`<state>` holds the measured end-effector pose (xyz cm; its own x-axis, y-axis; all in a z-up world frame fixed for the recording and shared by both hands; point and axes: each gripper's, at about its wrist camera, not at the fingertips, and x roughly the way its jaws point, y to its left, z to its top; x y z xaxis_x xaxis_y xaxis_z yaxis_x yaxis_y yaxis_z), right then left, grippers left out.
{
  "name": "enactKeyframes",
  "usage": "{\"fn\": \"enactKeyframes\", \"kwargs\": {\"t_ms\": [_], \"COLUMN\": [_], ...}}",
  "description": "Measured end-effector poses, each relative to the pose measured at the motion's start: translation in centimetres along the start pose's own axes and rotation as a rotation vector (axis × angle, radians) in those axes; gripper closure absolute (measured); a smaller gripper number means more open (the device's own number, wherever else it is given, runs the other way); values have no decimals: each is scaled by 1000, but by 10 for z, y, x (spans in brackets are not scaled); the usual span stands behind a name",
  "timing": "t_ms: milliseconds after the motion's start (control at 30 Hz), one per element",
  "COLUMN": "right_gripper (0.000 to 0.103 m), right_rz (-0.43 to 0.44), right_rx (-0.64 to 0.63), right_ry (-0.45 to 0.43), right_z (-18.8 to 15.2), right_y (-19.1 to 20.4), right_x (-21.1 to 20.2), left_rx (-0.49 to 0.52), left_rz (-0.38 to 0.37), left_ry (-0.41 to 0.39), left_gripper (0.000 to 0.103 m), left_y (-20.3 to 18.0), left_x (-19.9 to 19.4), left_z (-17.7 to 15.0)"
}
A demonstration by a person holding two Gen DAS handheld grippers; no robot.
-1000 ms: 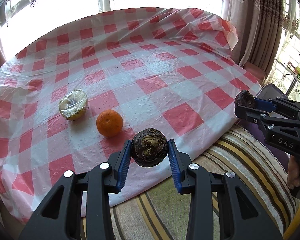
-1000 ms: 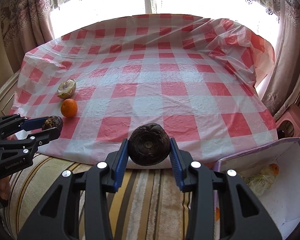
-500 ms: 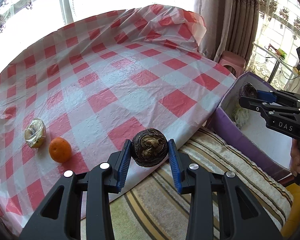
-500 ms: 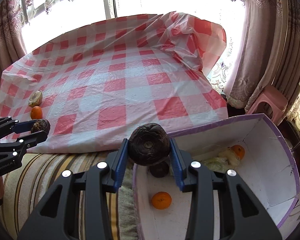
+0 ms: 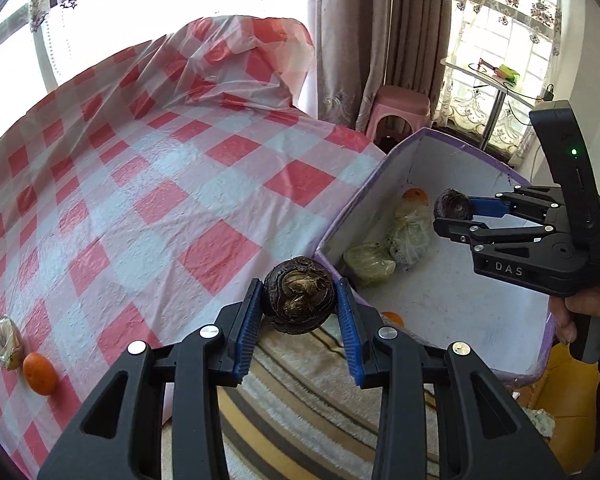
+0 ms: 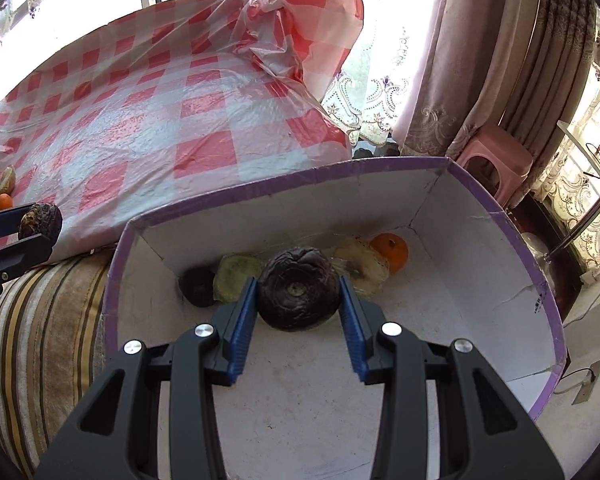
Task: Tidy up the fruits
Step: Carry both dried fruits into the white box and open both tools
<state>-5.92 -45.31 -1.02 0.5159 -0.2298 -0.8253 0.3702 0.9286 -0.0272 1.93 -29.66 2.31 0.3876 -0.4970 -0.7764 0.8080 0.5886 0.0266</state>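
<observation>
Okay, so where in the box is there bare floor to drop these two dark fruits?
The near half of the box floor is bare. The far wall is crowded: a dark fruit, wrapped fruits, an orange.

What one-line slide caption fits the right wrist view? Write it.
Right hand-held gripper holds a dark wrinkled fruit over the purple-rimmed box, which already contains an orange.

We find the dark fruit point(image 6: 198, 287) in the box point(image 6: 340, 178) half hidden behind the wrapped green fruit point(image 6: 236, 272).
</observation>
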Motion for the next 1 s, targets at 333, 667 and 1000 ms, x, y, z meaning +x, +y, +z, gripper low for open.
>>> {"fn": "enactKeyframes", "kwargs": {"t_ms": [333,667,1000], "right_gripper": [63,62,61], "right_rz": [-8,-65,-75], "right_rx": [3,-40,-38], "right_ry": [97,173,213], "right_z": [-8,-13,-16], "right_y": [-12,-9,-8], "right_x": [22,42,55], "left_rx": [158,298,341], "left_rz": [-44,49,94], "left_ry": [108,198,197], "left_gripper": [68,68,68], "left_y": [-58,-86,-91], "left_x": [54,93,104], "left_z": [11,8,4]}}
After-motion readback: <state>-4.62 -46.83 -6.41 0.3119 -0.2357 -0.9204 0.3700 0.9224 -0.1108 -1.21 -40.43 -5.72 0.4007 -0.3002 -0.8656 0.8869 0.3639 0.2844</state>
